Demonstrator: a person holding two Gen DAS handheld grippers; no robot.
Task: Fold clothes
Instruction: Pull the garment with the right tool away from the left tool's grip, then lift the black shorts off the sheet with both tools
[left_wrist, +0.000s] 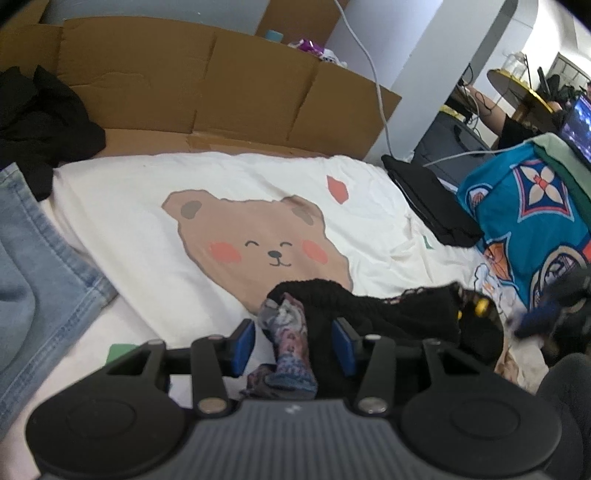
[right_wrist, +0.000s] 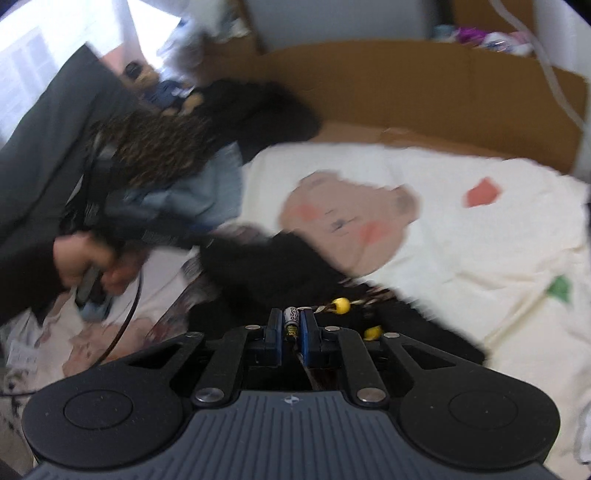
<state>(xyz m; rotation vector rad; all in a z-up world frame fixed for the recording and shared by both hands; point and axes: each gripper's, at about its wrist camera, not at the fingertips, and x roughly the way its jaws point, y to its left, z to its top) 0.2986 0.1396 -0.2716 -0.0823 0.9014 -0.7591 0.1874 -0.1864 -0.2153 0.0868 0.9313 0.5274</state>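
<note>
black knit: the black garment (left_wrist: 388, 314) lies crumpled on the near edge of the white bear-print sheet (left_wrist: 147, 221), with a patterned fabric piece (left_wrist: 291, 343) bunched against its left side.
left gripper (left_wrist: 301, 341): jaws stand about half apart around the patterned piece and the garment's left edge; whether the pads press on the cloth is hard to tell.
right gripper (right_wrist: 291, 325): closed tight on a small beaded cord end (right_wrist: 291, 321) at the garment's trim; yellow beads (right_wrist: 340, 305) trail just beside it.
step in hand: my guess is the two grippers are lifting and spreading the garment before any fold.
doing it well: a cord end is a thin hold, so pull gently, keep both ends level, and draw the cloth out flat over the bear print before creasing; a hold on the fabric edge itself would likely be steadier.
blur: the right wrist view is smeared, so the garment's outline there is uncertain.
left of sheet: blue jeans (left_wrist: 33, 266) and a heap of dark clothes (left_wrist: 40, 125) lie just beside the working area.
right of sheet: a folded black item (left_wrist: 432, 199) and a blue printed blanket (left_wrist: 532, 221) crowd that edge.
behind: a cardboard wall (left_wrist: 207, 77) and a white cable (left_wrist: 369, 62).
in the way: the patterned piece tangled in the left jaws may drag along; the person's hand (right_wrist: 88, 262) and sleeve sit close on the left.
</note>
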